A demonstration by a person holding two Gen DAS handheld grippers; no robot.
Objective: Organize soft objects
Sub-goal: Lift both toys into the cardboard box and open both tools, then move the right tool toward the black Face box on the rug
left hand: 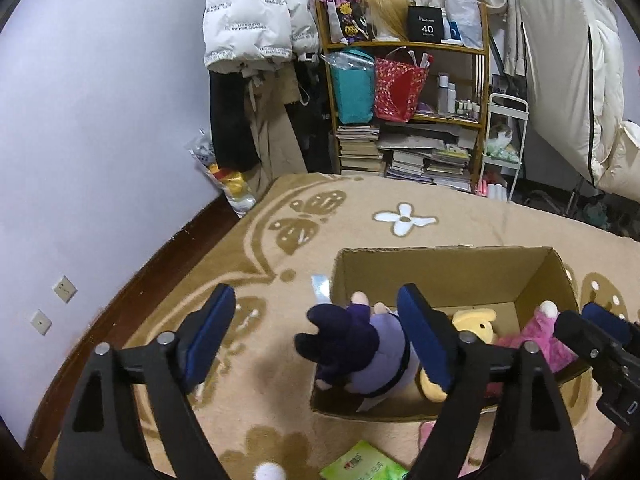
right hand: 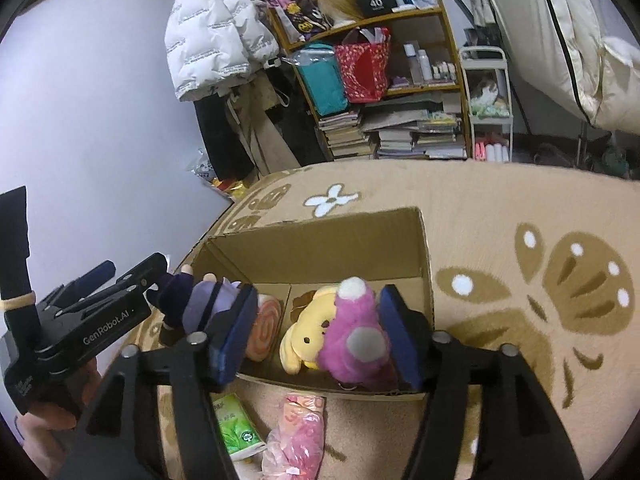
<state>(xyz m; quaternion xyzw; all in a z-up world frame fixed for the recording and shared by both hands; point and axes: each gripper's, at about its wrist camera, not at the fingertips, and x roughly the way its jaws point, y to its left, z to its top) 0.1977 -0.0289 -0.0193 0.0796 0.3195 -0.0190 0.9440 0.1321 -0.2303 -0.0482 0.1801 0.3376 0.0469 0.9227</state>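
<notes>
An open cardboard box [left hand: 440, 268] [right hand: 320, 236] stands on the patterned rug. Inside lie a purple doll with a dark hat [left hand: 360, 352] [right hand: 200, 300], a yellow plush [left hand: 476, 328] [right hand: 304, 332], a pink plush [left hand: 540, 336] [right hand: 352, 340] and a round orange swirl toy [right hand: 264, 332]. My left gripper [left hand: 316, 340] is open above the box's left edge, with the purple doll between its wide fingers, not clamped. My right gripper [right hand: 316, 336] is open, its fingers either side of the pink plush over the box's near right end.
A green tissue pack [right hand: 236, 428] [left hand: 360, 464] and a pink bagged item [right hand: 300, 436] lie on the rug in front of the box. A cluttered wooden shelf [left hand: 408, 92], hanging coats [left hand: 248, 20], a white cart [left hand: 504, 140] and bedding [left hand: 580, 80] stand behind.
</notes>
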